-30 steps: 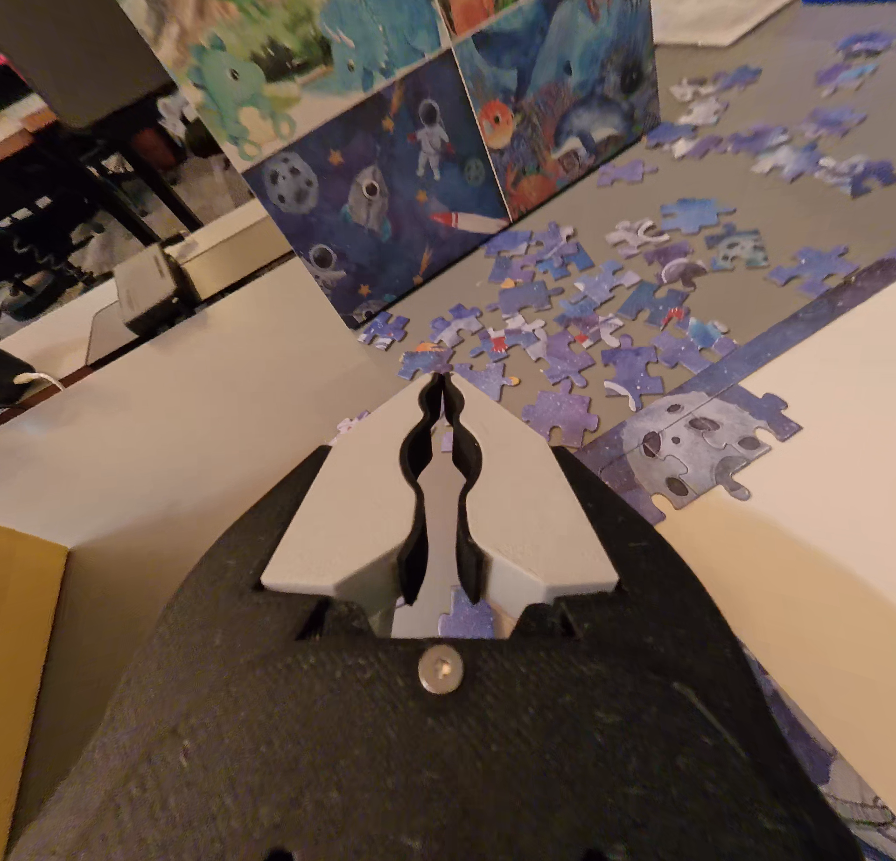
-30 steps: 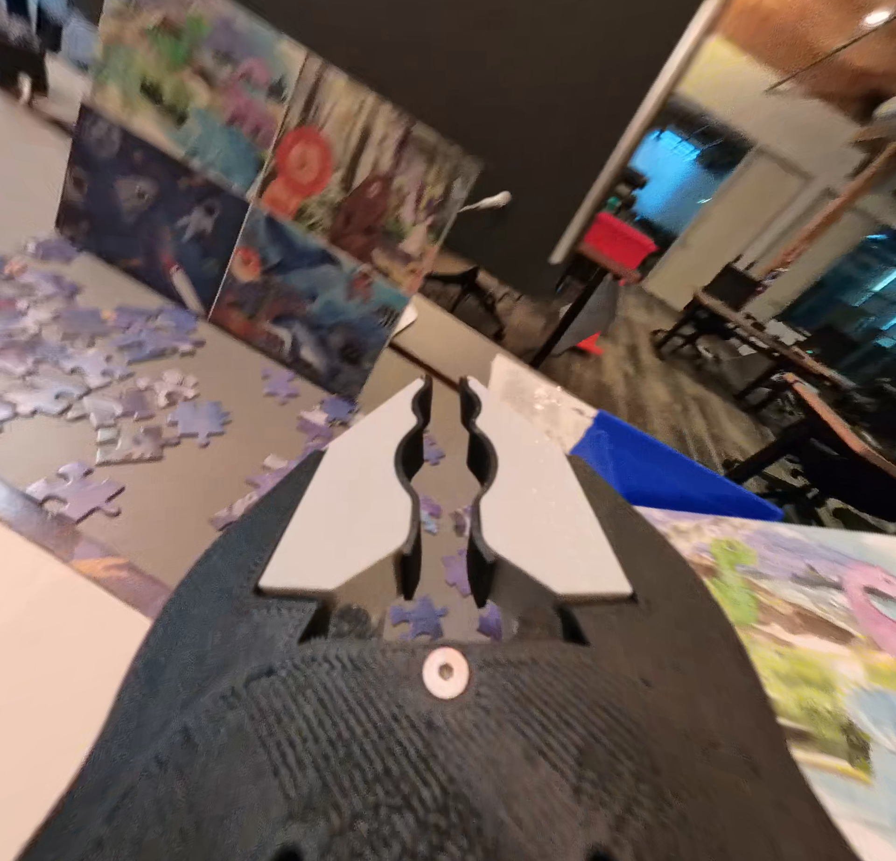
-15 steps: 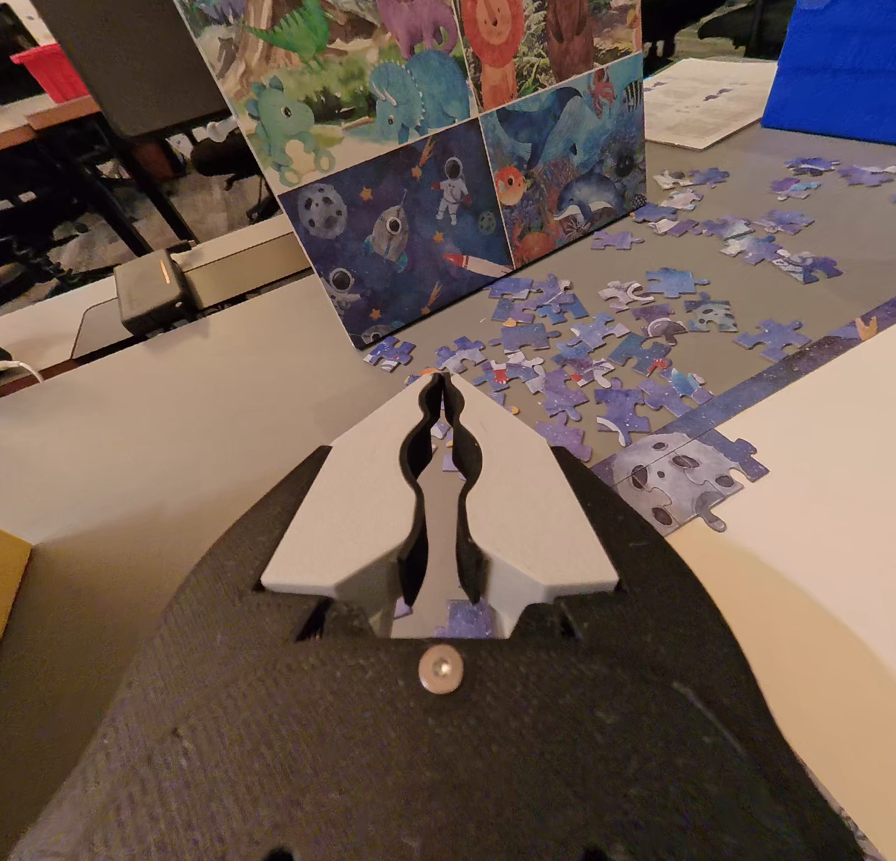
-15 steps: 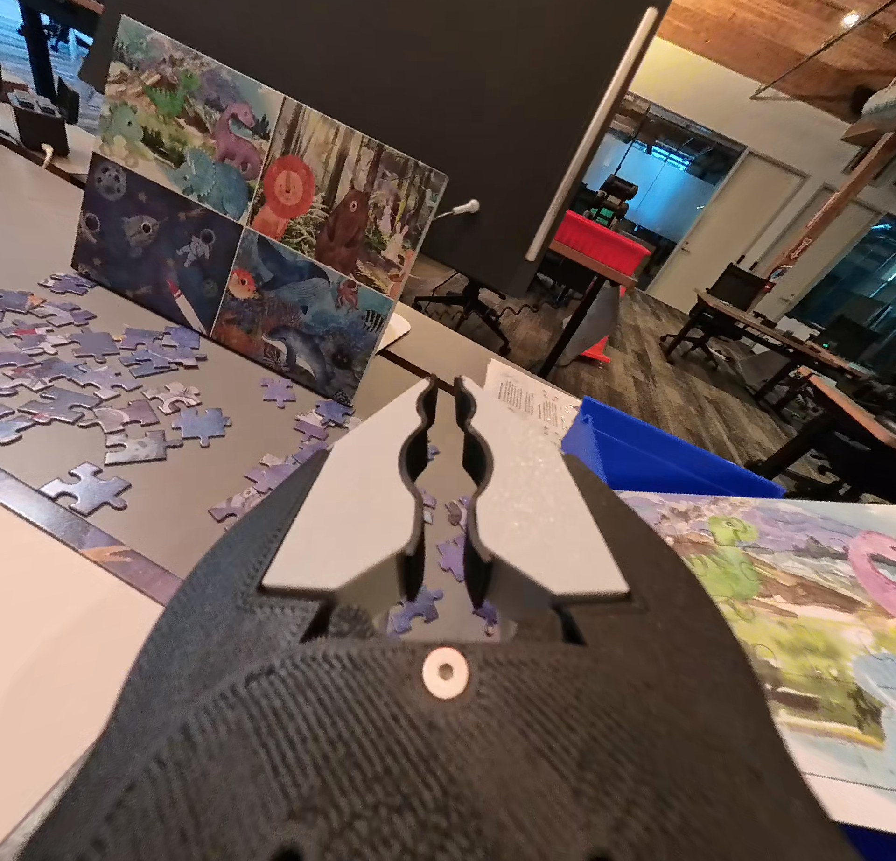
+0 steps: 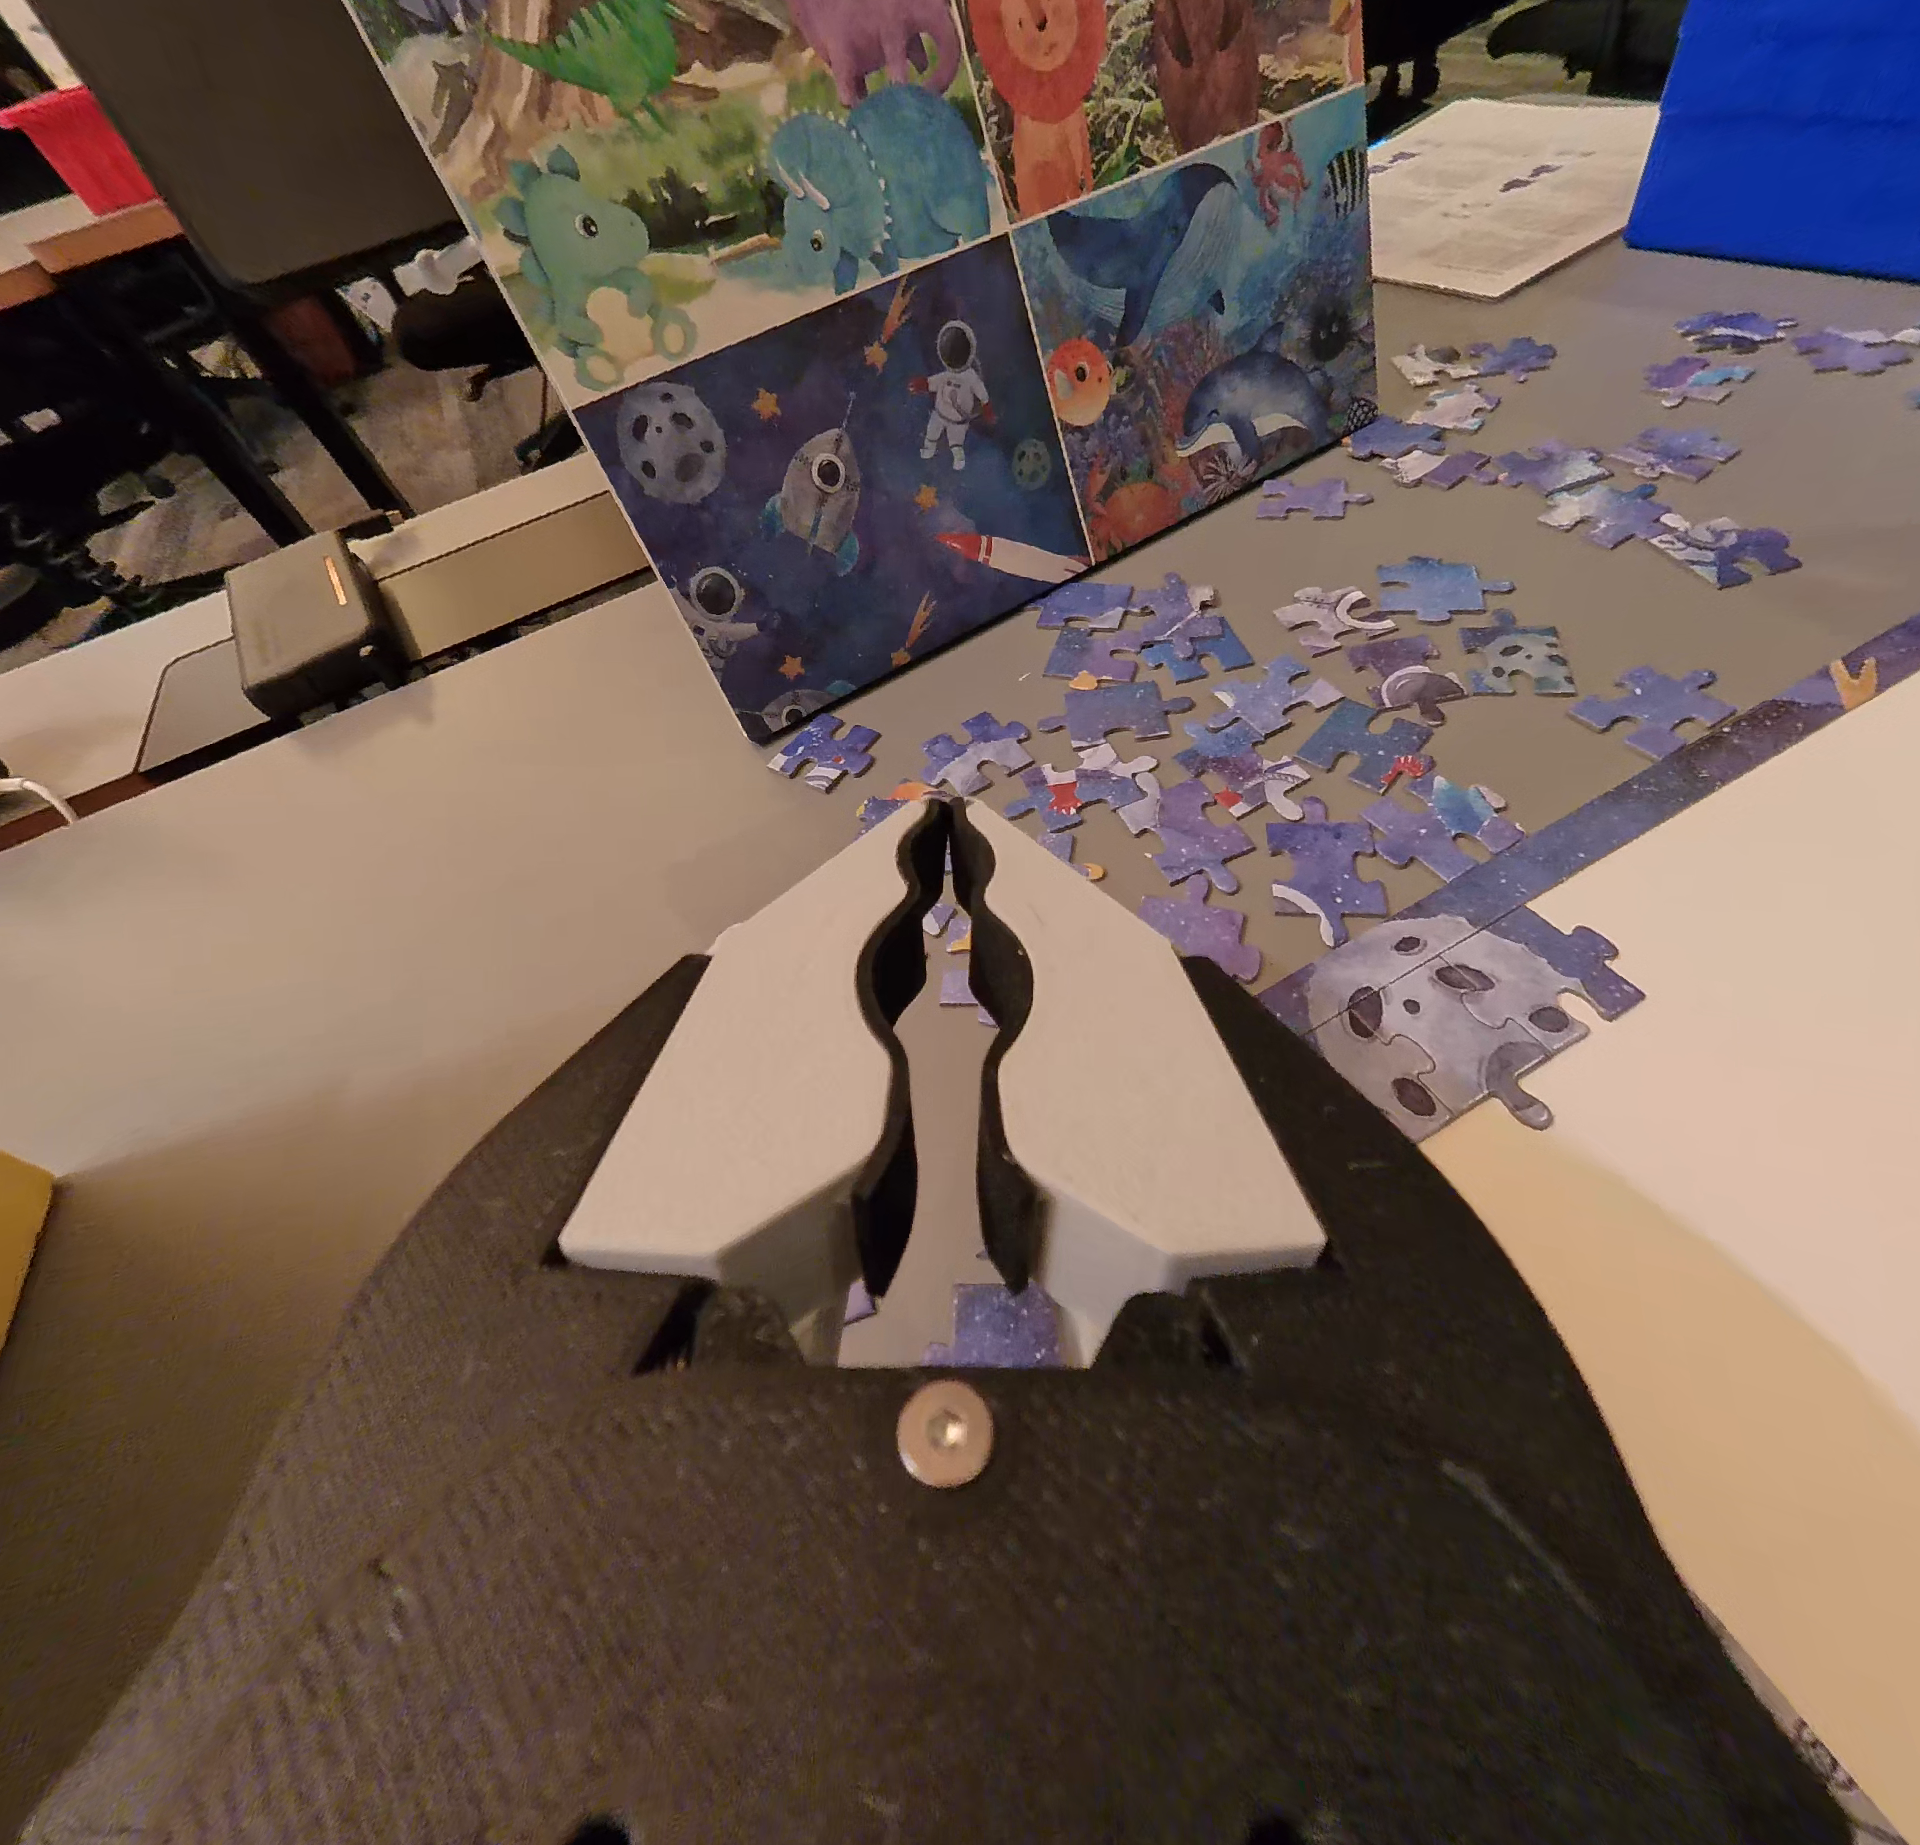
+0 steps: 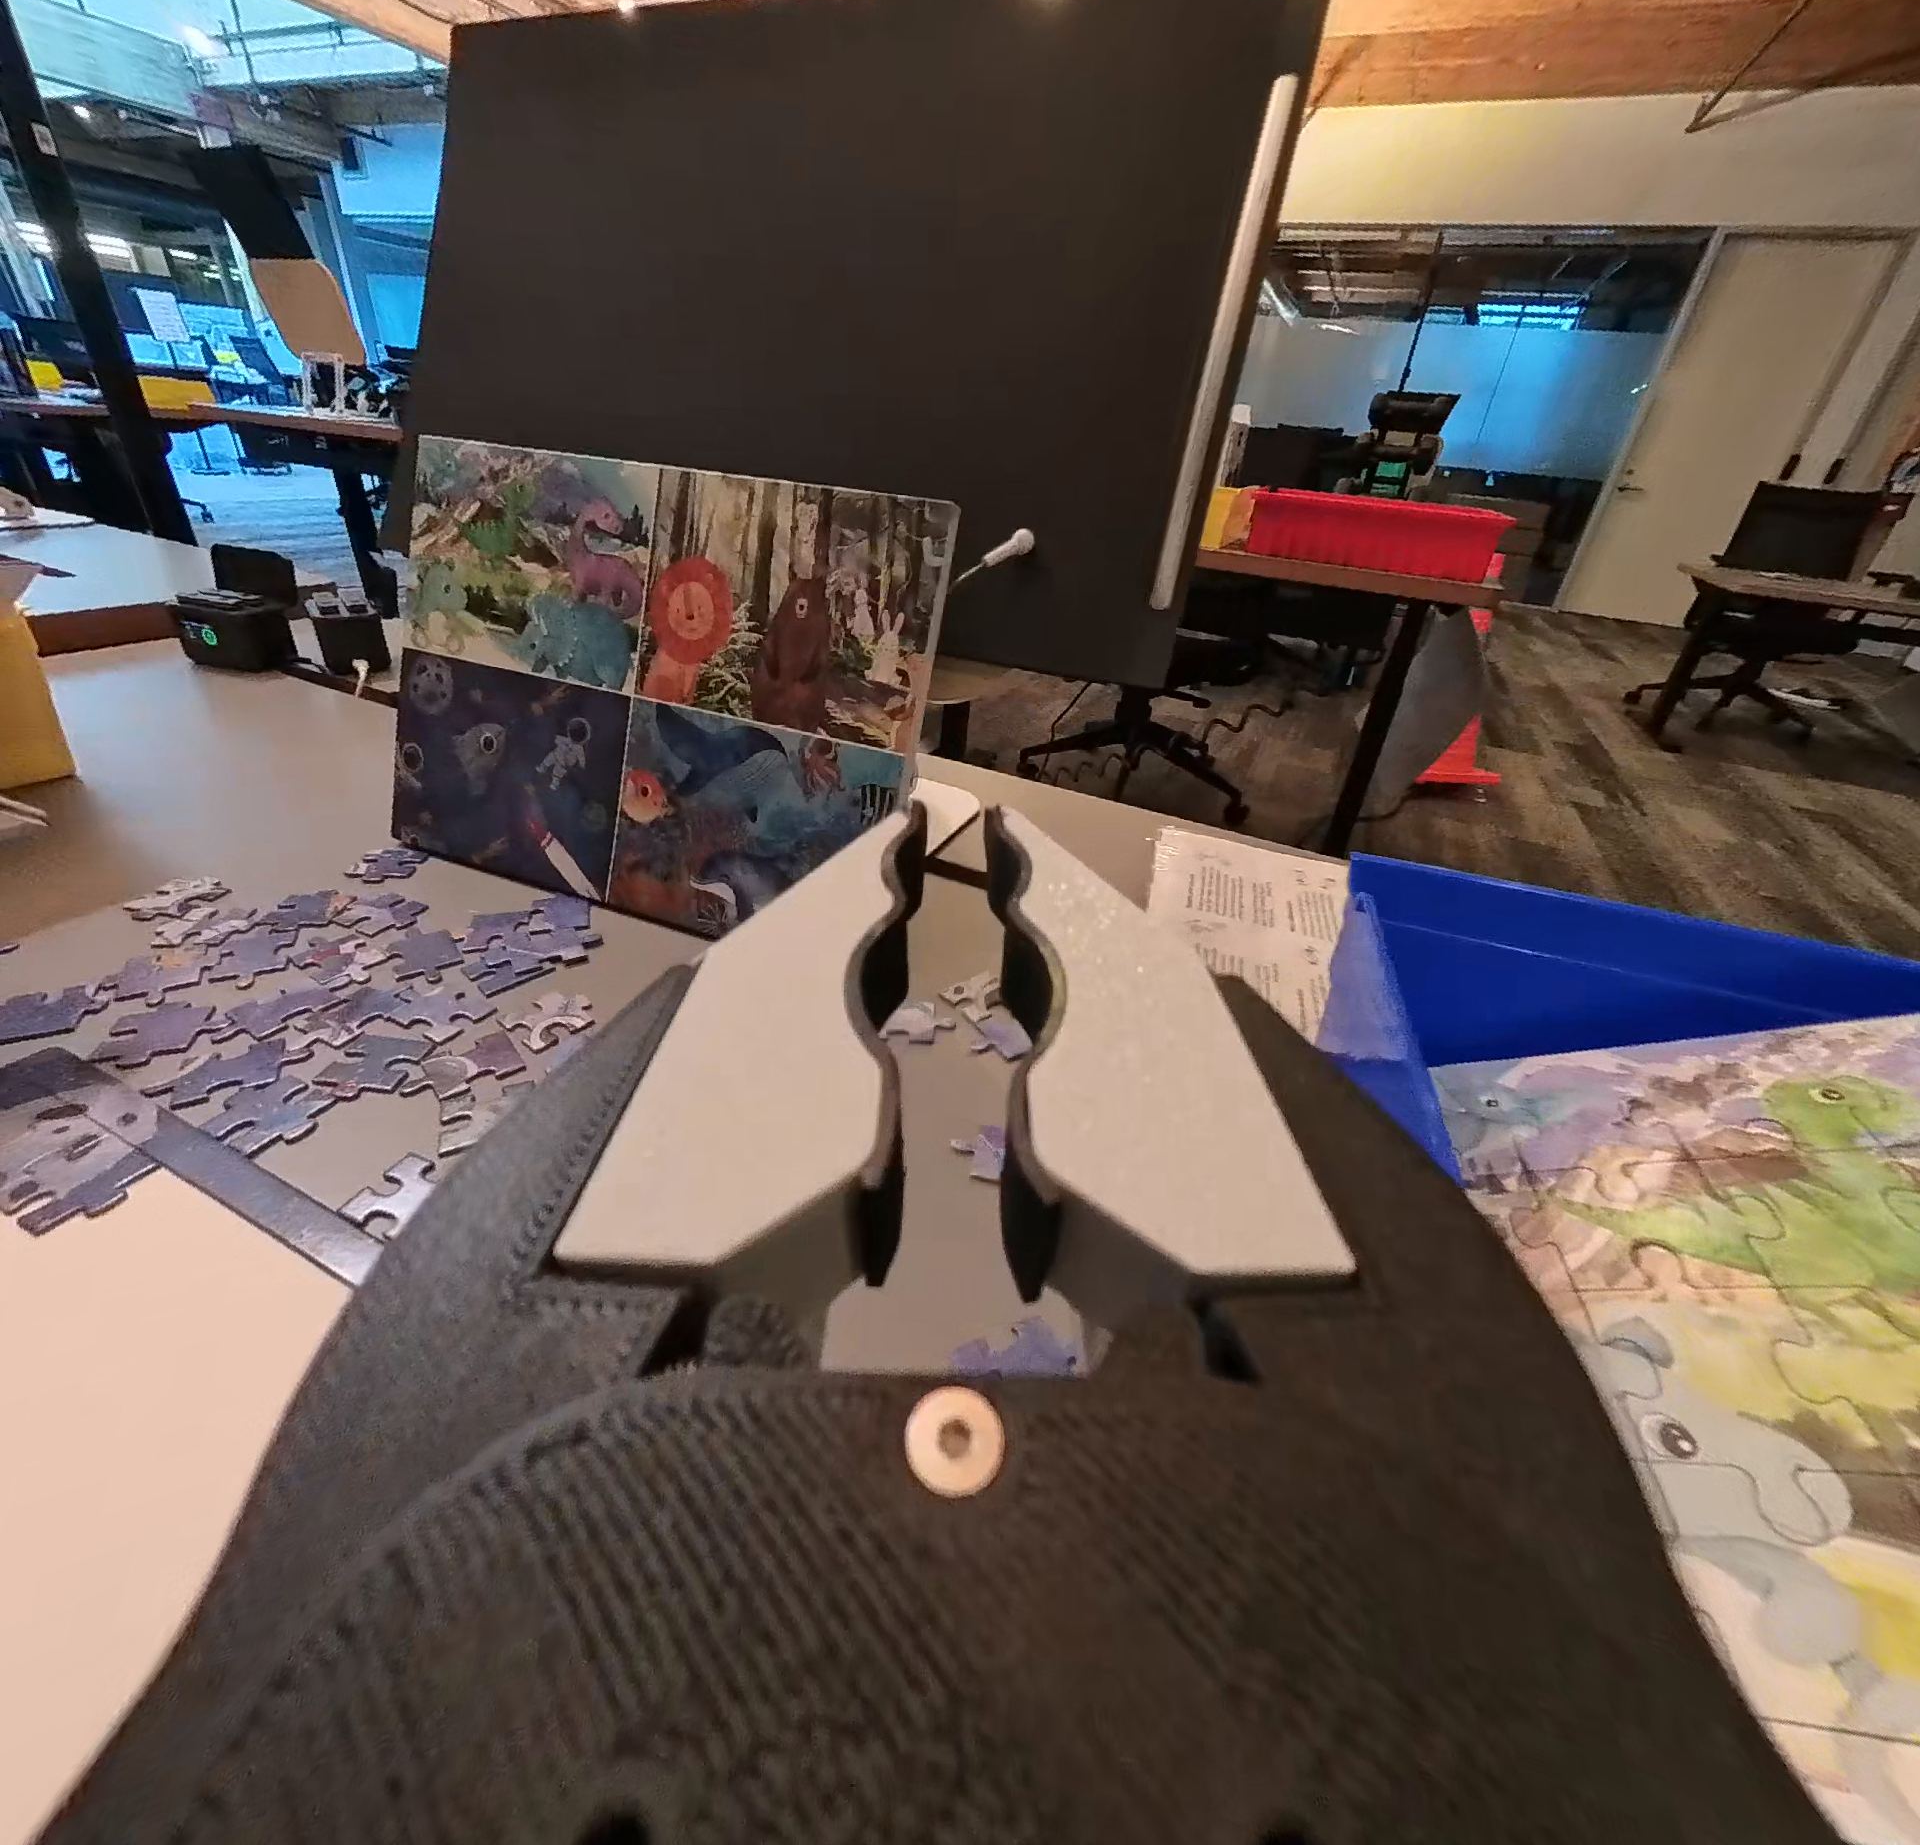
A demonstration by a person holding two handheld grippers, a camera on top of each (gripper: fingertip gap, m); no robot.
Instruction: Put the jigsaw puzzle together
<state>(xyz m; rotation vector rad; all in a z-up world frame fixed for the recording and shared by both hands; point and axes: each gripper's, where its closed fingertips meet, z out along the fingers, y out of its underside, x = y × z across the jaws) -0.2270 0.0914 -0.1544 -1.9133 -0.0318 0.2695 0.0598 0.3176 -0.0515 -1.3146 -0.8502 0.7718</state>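
Note:
My left gripper [image 5: 948,810] is shut, its fingertips touching with nothing between them. It hovers over the near edge of a scatter of loose purple-blue puzzle pieces [image 5: 1288,746] on the grey table. A joined section with a grey moon [image 5: 1444,1016] lies on a cream board [image 5: 1714,964] to its right. A picture box [image 5: 935,289] stands upright behind the pieces. My right gripper [image 6: 951,829] is open and empty, raised above the table. The loose pieces [image 6: 312,1006] are to its left and the box [image 6: 665,673] is ahead of it on the left.
A blue bin [image 6: 1621,974] and a printed sheet [image 6: 1247,912] sit right of the right gripper, with a finished dinosaur puzzle [image 6: 1766,1224] nearer. A black panel [image 6: 831,289] stands behind the table. A black device [image 5: 301,621] lies at the far left. Spacing between my two grippers at the tips: around 40 centimeters. The finished dinosaur puzzle [image 6: 1766,1224] lies around 25 centimeters away from my right fingertips.
Both grippers tilted upward and levelled, so the box now looks upright. The left gripper stayed shut. The right gripper's fingers narrowed, then parted a little again, holding nothing.

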